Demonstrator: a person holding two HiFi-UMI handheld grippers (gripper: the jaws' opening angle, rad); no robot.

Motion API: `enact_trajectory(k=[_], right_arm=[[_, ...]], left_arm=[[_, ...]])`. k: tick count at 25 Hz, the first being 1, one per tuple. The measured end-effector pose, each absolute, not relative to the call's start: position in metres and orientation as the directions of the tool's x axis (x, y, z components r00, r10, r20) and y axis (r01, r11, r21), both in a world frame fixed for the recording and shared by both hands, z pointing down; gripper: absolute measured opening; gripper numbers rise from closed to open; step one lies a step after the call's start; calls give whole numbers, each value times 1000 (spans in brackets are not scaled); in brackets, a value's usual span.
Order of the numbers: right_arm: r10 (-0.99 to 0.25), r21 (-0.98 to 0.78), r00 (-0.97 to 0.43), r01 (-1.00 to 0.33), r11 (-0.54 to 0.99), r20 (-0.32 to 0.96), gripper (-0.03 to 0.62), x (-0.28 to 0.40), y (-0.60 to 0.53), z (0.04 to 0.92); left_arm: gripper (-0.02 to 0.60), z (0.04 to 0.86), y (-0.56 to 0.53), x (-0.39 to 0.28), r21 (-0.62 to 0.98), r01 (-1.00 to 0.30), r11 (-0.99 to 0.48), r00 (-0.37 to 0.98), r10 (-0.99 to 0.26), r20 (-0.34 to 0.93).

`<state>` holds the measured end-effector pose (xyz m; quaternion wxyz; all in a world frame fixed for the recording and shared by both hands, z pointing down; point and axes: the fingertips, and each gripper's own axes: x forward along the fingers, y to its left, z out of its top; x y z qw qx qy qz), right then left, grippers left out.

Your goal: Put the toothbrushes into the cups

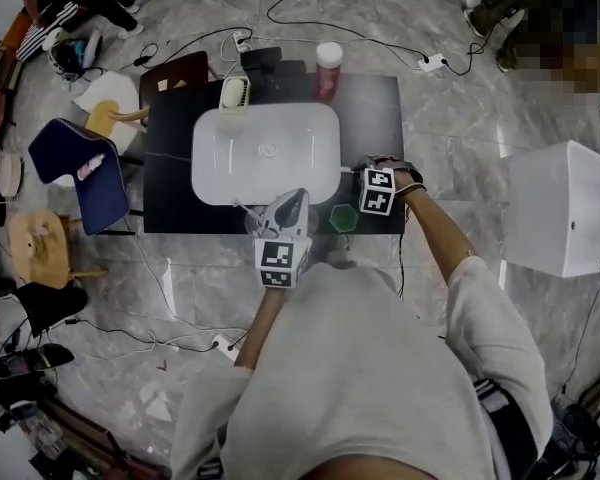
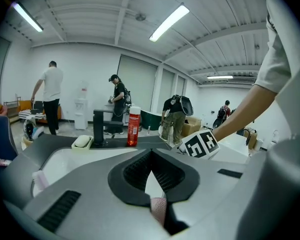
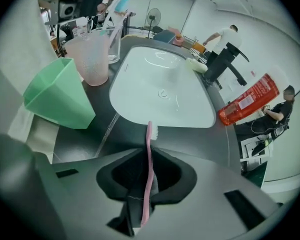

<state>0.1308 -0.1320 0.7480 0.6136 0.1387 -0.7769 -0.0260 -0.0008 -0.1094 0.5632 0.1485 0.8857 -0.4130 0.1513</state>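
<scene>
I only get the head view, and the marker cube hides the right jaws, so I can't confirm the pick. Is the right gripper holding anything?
Observer: Yes. In the right gripper view, the right gripper is closed on the handle of a pink toothbrush.
Operator: Where does its brush head point?
Observer: Ahead of the jaws, toward the white sink.
Operator: I see only a green cup. Is there another?
Observer: Yes. A pink cup stands just beyond the green cup, near the sink's rim.
</scene>
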Motion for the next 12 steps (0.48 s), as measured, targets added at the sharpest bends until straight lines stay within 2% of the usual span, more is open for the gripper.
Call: enact_trajectory(k=[4,12], right_arm=[[-213,170,-225,-193,966,951,38,129,-128,751],[-274,209,-244,-263,942,930,37,130,-127,748]], left_arm=[[26,563,-108,-3,136,-784,-606,605,-696,387],[26,559,-107,-4,123,-788,-603,598,-702,386]])
